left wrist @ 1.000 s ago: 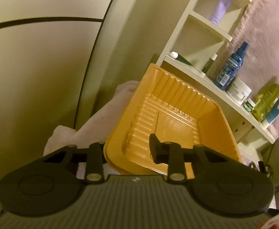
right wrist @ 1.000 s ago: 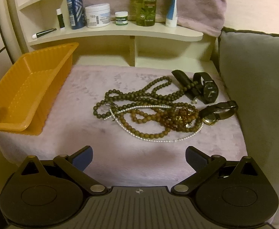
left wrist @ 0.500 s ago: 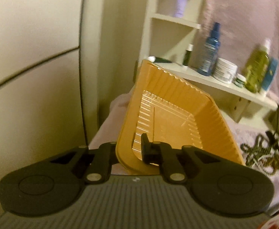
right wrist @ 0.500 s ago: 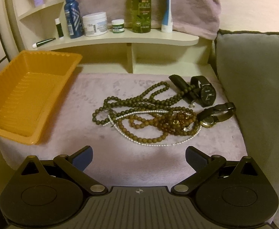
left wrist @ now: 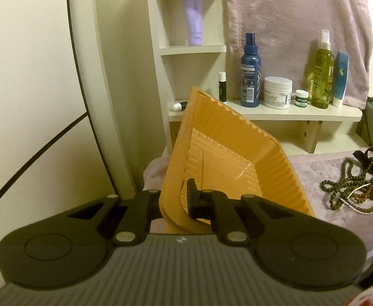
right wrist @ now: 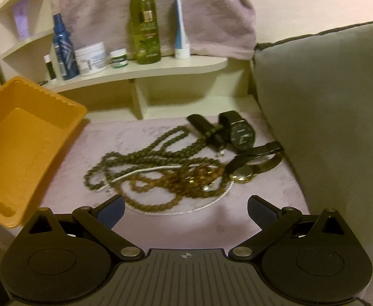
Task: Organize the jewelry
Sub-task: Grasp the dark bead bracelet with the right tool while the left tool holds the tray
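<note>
My left gripper (left wrist: 175,200) is shut on the near rim of an empty orange plastic tray (left wrist: 227,168), one finger inside and one outside, holding it tilted. The tray also shows at the left of the right wrist view (right wrist: 21,142). A tangle of bead necklaces (right wrist: 156,168) lies on the mauve plush cloth (right wrist: 186,227), with a pearl strand among them, a black watch (right wrist: 240,132) and a gold-faced watch (right wrist: 245,173) to their right. The necklaces also show in the left wrist view (left wrist: 352,188). My right gripper (right wrist: 185,210) is open and empty, just in front of the necklaces.
A cream shelf (right wrist: 145,74) behind holds a blue spray bottle (right wrist: 63,51), white jar (right wrist: 91,58), green bottle (right wrist: 144,28) and a blue tube (right wrist: 180,33). A grey cushion (right wrist: 326,107) borders the cloth at the right. A cream wall (left wrist: 33,76) is on the left.
My left gripper has swung right with the tray, bringing shelf and necklaces into its view. My right gripper has moved closer to the necklaces, still open.
</note>
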A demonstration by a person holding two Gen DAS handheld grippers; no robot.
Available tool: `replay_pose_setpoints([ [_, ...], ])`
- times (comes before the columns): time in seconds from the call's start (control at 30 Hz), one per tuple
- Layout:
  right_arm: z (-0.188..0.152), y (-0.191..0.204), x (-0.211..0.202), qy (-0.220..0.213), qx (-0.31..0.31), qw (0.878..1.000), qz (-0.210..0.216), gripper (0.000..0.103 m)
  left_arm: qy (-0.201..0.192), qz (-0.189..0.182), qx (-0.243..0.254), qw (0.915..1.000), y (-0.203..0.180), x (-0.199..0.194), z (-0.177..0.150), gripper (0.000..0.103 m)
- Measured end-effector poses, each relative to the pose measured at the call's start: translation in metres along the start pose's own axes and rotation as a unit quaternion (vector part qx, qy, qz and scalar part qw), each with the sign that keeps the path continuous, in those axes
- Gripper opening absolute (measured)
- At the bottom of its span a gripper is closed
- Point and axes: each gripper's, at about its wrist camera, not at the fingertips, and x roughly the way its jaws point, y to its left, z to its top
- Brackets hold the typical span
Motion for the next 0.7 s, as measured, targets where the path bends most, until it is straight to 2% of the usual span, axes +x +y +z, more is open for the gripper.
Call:
replay_pose_setpoints([
  [0.07, 0.0, -0.004, 0.005, 0.0, -0.01, 1.0, 0.0, 0.078, 0.0, 0.004, 0.006, 1.0, -0.004, -0.001, 0.001, 0.009],
  [0.13, 0.001, -0.007, 0.011, 0.0, -0.019, 1.0, 0.004, 0.071, 0.0, 0.008, 0.012, 0.9999, -0.008, -0.001, 0.003, 0.009],
  [0.2, 0.002, -0.006, 0.015, -0.006, -0.039, 0.999, 0.004, 0.058, -0.001, 0.012, 0.018, 0.9998, -0.011, -0.003, 0.004, 0.009],
  [0.23, 0.003, -0.005, 0.018, -0.009, -0.053, 0.999, 0.006, 0.054, -0.001, 0.013, 0.02, 0.9997, -0.013, -0.002, 0.005, 0.009],
  [0.3, 0.003, -0.003, 0.025, -0.008, -0.077, 0.997, 0.012, 0.037, -0.001, 0.016, 0.025, 0.9996, -0.016, -0.003, 0.006, 0.009],
  [0.37, 0.004, 0.0, 0.032, -0.005, -0.098, 0.995, 0.017, 0.03, -0.002, 0.018, 0.027, 0.9995, -0.018, -0.004, 0.007, 0.009],
  [0.57, 0.001, 0.008, 0.047, -0.002, -0.15, 0.989, 0.013, 0.027, -0.005, 0.018, 0.029, 0.9994, -0.022, -0.007, 0.01, 0.009],
  [0.67, 0.0, 0.012, 0.047, -0.006, -0.176, 0.984, 0.016, 0.012, -0.006, 0.018, 0.029, 0.9994, -0.023, -0.008, 0.01, 0.009],
  [0.7, -0.001, 0.013, 0.047, -0.006, -0.179, 0.984, 0.014, 0.013, -0.006, 0.018, 0.028, 0.9994, -0.023, -0.008, 0.011, 0.009],
])
